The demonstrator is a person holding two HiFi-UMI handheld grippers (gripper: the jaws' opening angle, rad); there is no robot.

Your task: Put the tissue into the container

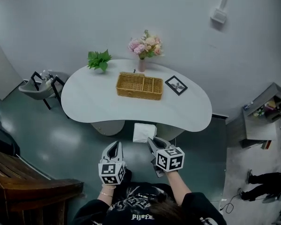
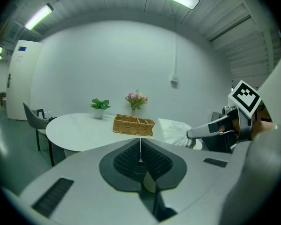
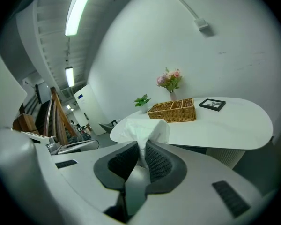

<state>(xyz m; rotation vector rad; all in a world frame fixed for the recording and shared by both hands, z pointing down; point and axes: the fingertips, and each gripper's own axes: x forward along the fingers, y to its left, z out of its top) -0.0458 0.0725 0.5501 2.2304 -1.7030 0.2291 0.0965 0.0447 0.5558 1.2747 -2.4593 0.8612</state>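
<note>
White counter [image 1: 98, 102] against the grey wall carries, left to right, a potted plant [image 1: 99, 60], the wicker container [image 1: 139, 86], pink flowers [image 1: 145, 46] and a picture frame [image 1: 176, 85]. Down at six o'clock, off the near edge, the left gripper [image 1: 113, 149] has its jaws pressed together on nothing. Beside it the right gripper [image 1: 152, 142] is clamped on the white tissue [image 1: 144, 132], with the container well apart at twelve o'clock.

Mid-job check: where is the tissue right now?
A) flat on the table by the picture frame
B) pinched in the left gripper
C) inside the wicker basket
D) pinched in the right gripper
D: the right gripper view shows the tissue clamped between the fingers of the right gripper; the left gripper is shut on nothing.
</note>
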